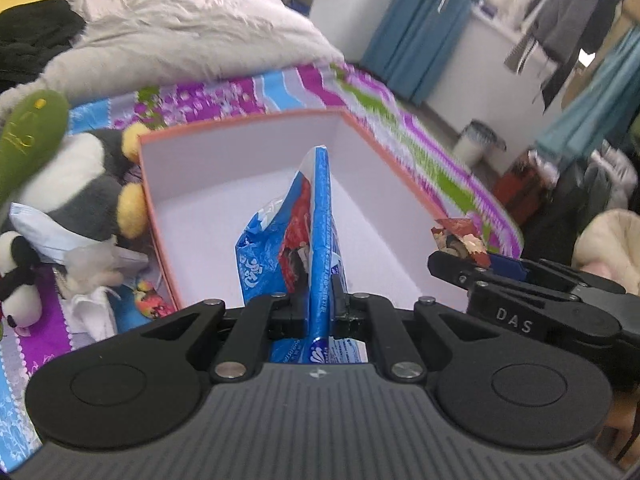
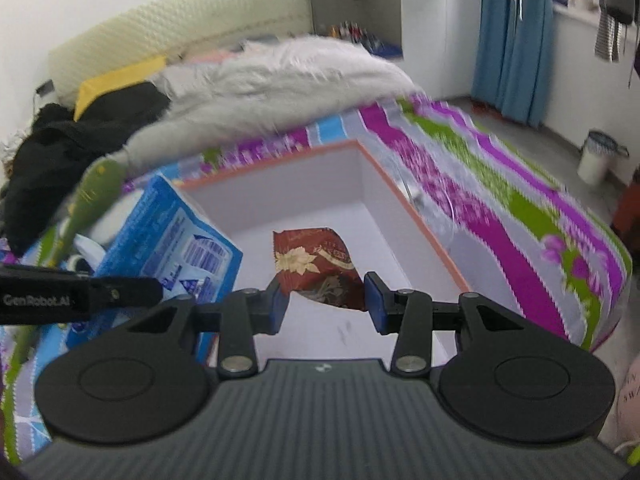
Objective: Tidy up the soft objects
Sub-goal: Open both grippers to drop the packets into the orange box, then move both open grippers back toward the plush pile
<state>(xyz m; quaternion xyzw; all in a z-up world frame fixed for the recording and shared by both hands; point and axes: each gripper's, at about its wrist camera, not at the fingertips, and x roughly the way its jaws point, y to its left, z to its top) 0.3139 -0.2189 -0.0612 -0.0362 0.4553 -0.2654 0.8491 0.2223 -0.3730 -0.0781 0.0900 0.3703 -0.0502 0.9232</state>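
Both tools point(image 1: 320, 304) point(image 2: 326, 304) angled downward, clamped

The striped bedspread point(image 2: 500, 184) smears into blur toward the far side. The blue packet's point(image 1: 320, 240) lower end hides behind the left gripper point(image 1: 319, 300). The print on the red packet point(image 2: 316, 268) is too small to read. The panda toy point(image 1: 16, 280) is cut off at the left edge.
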